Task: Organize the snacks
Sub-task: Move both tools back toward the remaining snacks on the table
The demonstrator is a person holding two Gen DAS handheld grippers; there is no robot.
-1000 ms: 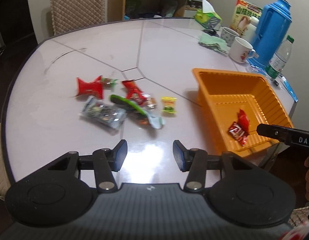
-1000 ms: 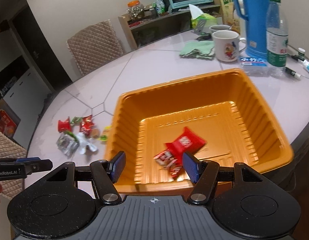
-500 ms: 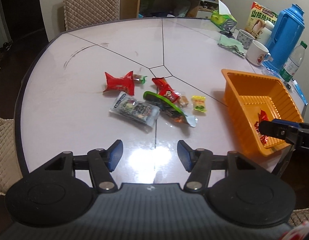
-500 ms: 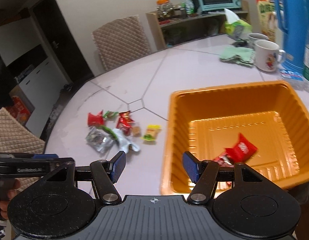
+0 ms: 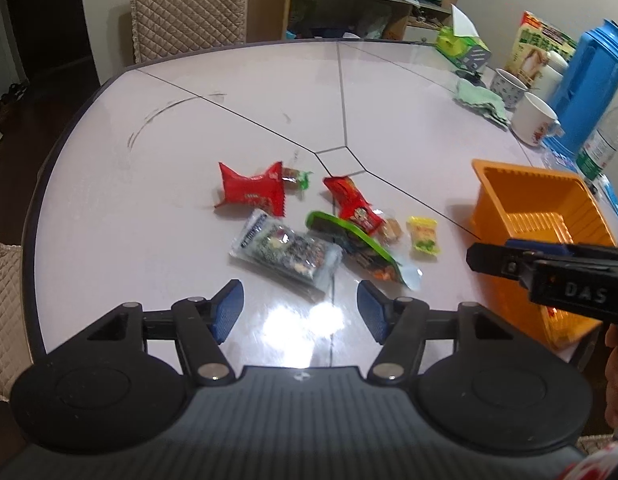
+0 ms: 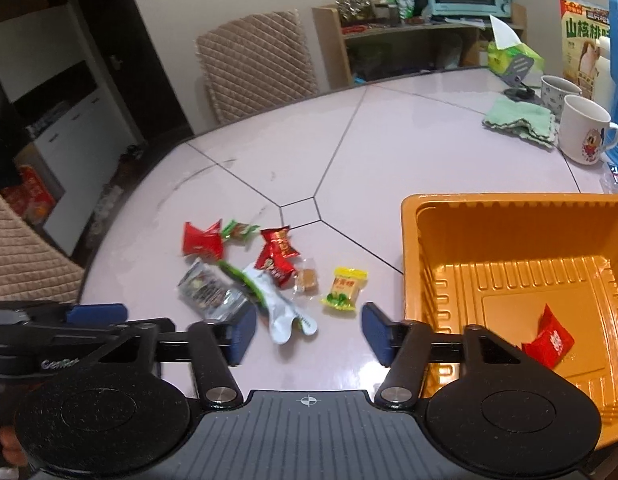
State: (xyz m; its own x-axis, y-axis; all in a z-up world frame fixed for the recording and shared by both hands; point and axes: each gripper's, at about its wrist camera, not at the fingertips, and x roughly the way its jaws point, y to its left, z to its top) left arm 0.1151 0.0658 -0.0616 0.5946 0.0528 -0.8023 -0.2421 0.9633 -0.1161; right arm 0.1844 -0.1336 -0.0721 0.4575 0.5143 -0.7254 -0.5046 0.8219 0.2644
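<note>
Right wrist view: right gripper [image 6: 307,334] – released, jaws just narrowing on nothing – faces loose snacks [image 6: 269,276] on the bench [image 6: 389,140], tray [image 6: 409,248] alongside to receive them.

Glossy pale worktop [image 5: 237,120], smooth enough to throw back a white glare at lower centre. Ribbed, shiny orange plastic tray [image 6: 509,216] at right. Crinkled foil and clear-film snack wrappers [image 5: 251,192] mid-frame, all glossy. Matt black plastic on the left gripper [image 5: 300,310], blue pads, bright metal pivot pins. Quilted beige cloth over a chair [image 6: 257,64], upper left. Soft green cloth [image 6: 521,120], glazed white mug [image 6: 585,128], upper right.
</note>
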